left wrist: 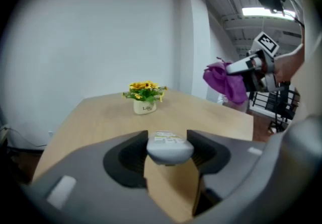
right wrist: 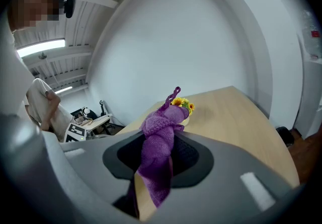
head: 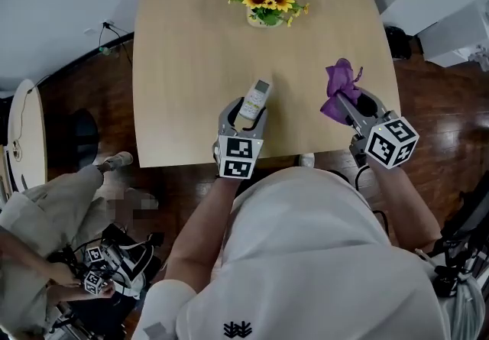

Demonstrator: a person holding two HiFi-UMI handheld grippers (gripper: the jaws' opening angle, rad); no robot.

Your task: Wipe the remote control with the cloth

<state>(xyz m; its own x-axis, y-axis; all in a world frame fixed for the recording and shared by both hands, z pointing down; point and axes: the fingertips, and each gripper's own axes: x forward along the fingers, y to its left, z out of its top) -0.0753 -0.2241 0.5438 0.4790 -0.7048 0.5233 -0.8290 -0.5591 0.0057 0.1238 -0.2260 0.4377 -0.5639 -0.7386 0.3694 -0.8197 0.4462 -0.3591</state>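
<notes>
The left tongs [head: 246, 118] are clamping the remote control [head: 255, 98] by its near end over the worktop [head: 191, 63] while the right tongs [head: 348, 105] are pinching the bunched cloth [head: 341, 86] nearby, probably readying a wipe.

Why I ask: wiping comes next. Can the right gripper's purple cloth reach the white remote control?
Probably yes: only open air separates the right gripper, shut on the purple cloth, from the left gripper's white remote control.

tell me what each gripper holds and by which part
Left gripper pinches the remote by its near end; right gripper grips the cloth around its bunched middle.
</notes>
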